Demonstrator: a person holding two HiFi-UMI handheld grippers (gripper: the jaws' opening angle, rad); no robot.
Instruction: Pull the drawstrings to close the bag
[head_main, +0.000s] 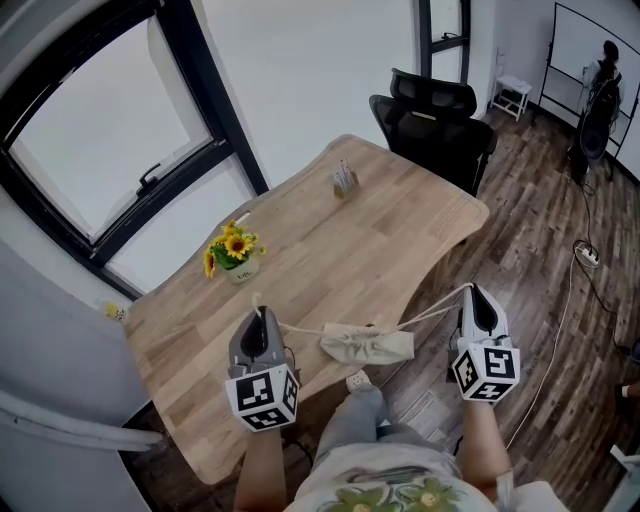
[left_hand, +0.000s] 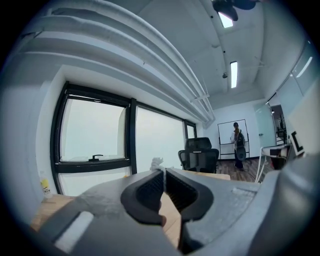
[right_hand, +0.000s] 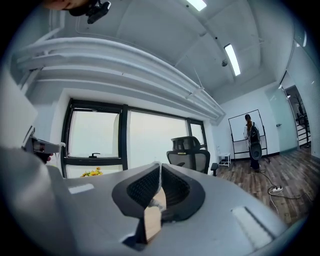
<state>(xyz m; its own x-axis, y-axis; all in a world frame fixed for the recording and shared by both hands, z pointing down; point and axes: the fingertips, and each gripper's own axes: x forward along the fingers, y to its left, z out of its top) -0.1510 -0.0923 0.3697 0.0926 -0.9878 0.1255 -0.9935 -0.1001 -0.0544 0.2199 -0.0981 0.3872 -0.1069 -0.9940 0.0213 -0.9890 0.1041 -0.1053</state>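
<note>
A beige cloth drawstring bag (head_main: 366, 345) lies bunched at the near edge of the wooden table (head_main: 330, 250). A pale drawstring (head_main: 303, 328) runs taut from its left side to my left gripper (head_main: 262, 314), which is shut on the cord. The other drawstring (head_main: 436, 312) stretches off the table's edge to my right gripper (head_main: 472, 292), also shut on it. In the left gripper view the left gripper (left_hand: 164, 178) pinches the cord, whose frayed end (left_hand: 157, 162) pokes above the tips. In the right gripper view the right gripper (right_hand: 159, 176) is closed on a thin cord.
A small pot of sunflowers (head_main: 233, 254) and a little holder (head_main: 345, 181) stand further back on the table. A black office chair (head_main: 434, 124) sits at the far end. A power strip (head_main: 586, 253) and cable lie on the wood floor. A person (head_main: 604, 88) stands far right.
</note>
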